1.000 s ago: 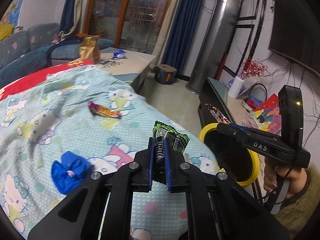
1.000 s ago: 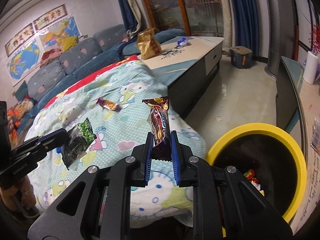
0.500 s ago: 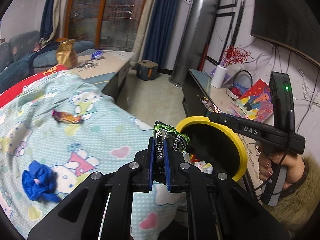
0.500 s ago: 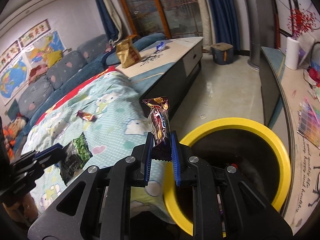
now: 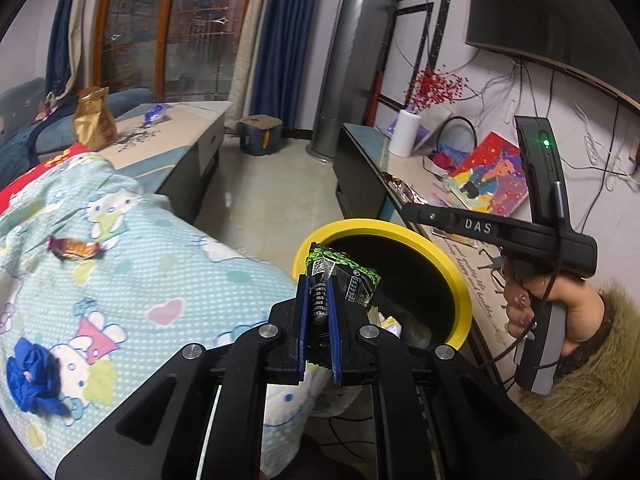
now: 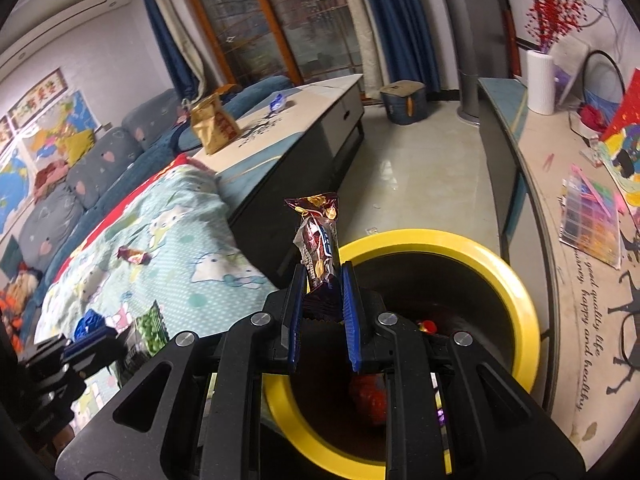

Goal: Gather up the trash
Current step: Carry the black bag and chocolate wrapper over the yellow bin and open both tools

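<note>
Your left gripper (image 5: 319, 300) is clamped on a green snack wrapper (image 5: 340, 276), the packet sticking up between the blue pads just at the near rim of the yellow-rimmed bin (image 5: 460, 280). Your right gripper (image 6: 322, 292) is clamped on a dark red candy-bar wrapper (image 6: 318, 240) that stands upright over the bin's near edge — the bin's black inside already holds some scraps. From the left wrist view your right hand (image 5: 560, 308), in a furry sleeve, grips its tool beside the bin. Further out on the blanket (image 5: 160, 280) with the cat print lie an orange-and-purple candy wrapper (image 5: 74, 247) and a crumpled blue scrap (image 5: 32, 376) — well apart from each other. Beyond the bed, a gold bag (image 5: 94, 120) stands on the low worktop (image 5: 180, 128).
</note>
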